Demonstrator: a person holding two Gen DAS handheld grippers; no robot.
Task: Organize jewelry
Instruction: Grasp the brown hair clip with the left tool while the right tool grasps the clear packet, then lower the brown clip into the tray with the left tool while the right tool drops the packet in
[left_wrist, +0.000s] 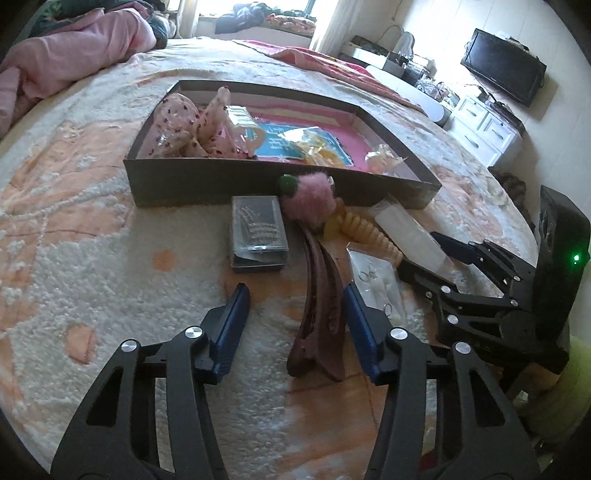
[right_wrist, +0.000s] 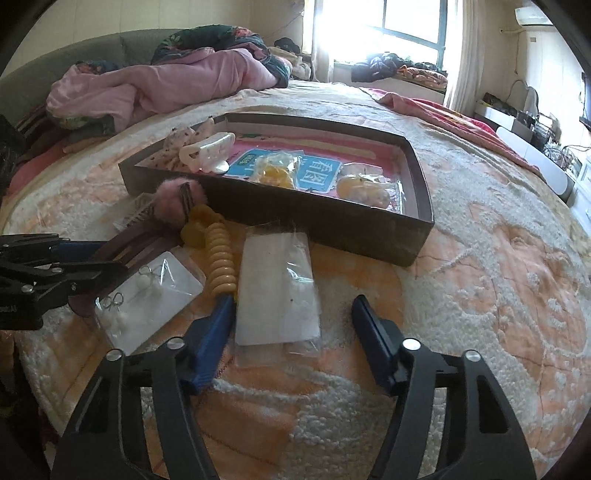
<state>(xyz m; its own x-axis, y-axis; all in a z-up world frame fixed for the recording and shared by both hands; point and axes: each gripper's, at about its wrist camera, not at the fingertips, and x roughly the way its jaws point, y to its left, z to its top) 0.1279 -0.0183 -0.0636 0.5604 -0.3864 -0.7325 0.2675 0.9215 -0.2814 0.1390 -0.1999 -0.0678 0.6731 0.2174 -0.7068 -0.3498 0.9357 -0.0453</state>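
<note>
A shallow dark cardboard box (left_wrist: 207, 181) (right_wrist: 332, 225) lies on the bed with hair bows, a white claw clip (right_wrist: 208, 151) and yellow packets inside. In front of it lie a clear case of hairpins (left_wrist: 258, 232), a pink fluffy clip (left_wrist: 310, 199), a long brown hair clip (left_wrist: 319, 306), a yellow spiral hair tie (right_wrist: 220, 264), a bag of earrings (right_wrist: 147, 299) and a white packet in clear plastic (right_wrist: 279, 291). My left gripper (left_wrist: 295, 299) is open around the brown clip. My right gripper (right_wrist: 295, 310) is open astride the white packet's near end.
The bed has a cream and orange tufted cover (right_wrist: 498, 280). A pink quilt (right_wrist: 155, 85) is piled at its far side. A white cabinet with a television (left_wrist: 502, 66) stands to the right.
</note>
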